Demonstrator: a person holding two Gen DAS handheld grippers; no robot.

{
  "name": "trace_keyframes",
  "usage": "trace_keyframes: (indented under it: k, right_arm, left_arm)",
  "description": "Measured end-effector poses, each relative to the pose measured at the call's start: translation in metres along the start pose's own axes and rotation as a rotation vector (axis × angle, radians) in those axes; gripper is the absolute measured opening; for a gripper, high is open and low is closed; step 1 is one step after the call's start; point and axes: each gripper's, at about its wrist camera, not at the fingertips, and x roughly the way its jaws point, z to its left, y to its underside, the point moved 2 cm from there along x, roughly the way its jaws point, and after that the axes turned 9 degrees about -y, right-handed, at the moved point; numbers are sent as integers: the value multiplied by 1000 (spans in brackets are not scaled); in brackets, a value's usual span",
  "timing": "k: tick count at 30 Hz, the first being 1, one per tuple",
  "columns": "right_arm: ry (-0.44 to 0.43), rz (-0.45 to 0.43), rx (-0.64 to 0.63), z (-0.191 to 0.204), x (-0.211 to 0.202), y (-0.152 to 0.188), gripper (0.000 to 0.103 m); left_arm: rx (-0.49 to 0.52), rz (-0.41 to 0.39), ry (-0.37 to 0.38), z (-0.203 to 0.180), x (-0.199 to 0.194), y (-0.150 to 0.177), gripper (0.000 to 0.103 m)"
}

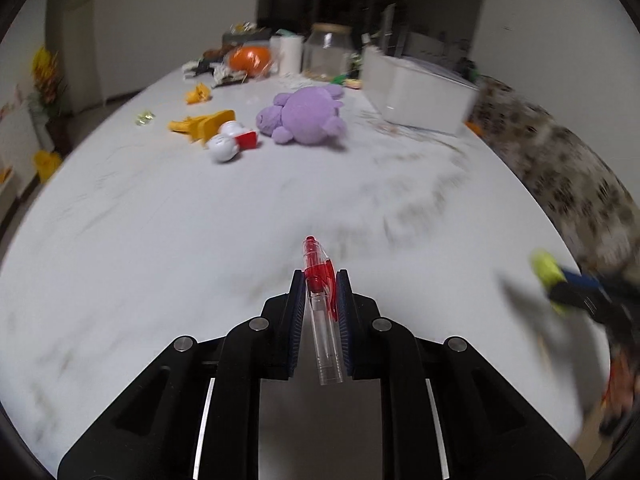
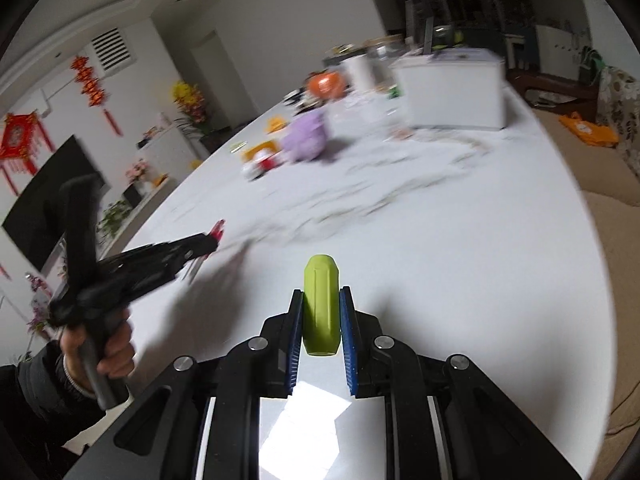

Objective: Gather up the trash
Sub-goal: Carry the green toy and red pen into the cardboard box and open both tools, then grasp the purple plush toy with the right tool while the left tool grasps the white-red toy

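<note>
My left gripper is shut on a clear pen with a red clip and cap, which sticks forward over the white marble table. The right wrist view shows this gripper at the left, with a hand on its handle and the red pen tip poking out. My right gripper is shut on a lime-green stubby cylinder, upright between the blue pads. In the left wrist view the right gripper appears blurred at the right edge with the green piece.
Farther back on the table lie a purple plush toy, a white and red toy, yellow scraps, an orange ball, a glass jar and a white box. A patterned sofa borders the right edge.
</note>
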Motion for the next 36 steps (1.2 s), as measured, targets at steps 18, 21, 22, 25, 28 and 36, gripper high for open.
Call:
trace_keyframes:
  k: [18, 21, 22, 25, 28, 36]
  right_arm:
    - [-150, 371, -49, 145, 41, 191, 38]
    - [-111, 380, -60, 145, 48, 200, 38]
    - [-104, 368, -61, 145, 45, 196, 38]
    - [-117, 293, -71, 144, 26, 163, 41]
    - [-69, 157, -102, 129, 10, 97, 54]
    - [124, -32, -182, 61, 79, -91, 84]
  left_arm:
    - [225, 179, 48, 53, -98, 217, 61]
    - [204, 205, 39, 62, -85, 221, 62]
    - [193, 201, 33, 66, -85, 219, 62]
    - [164, 142, 45, 75, -98, 197, 63]
    - [118, 28, 47, 91, -110, 151, 77]
    - [-31, -57, -51, 119, -38, 24, 79]
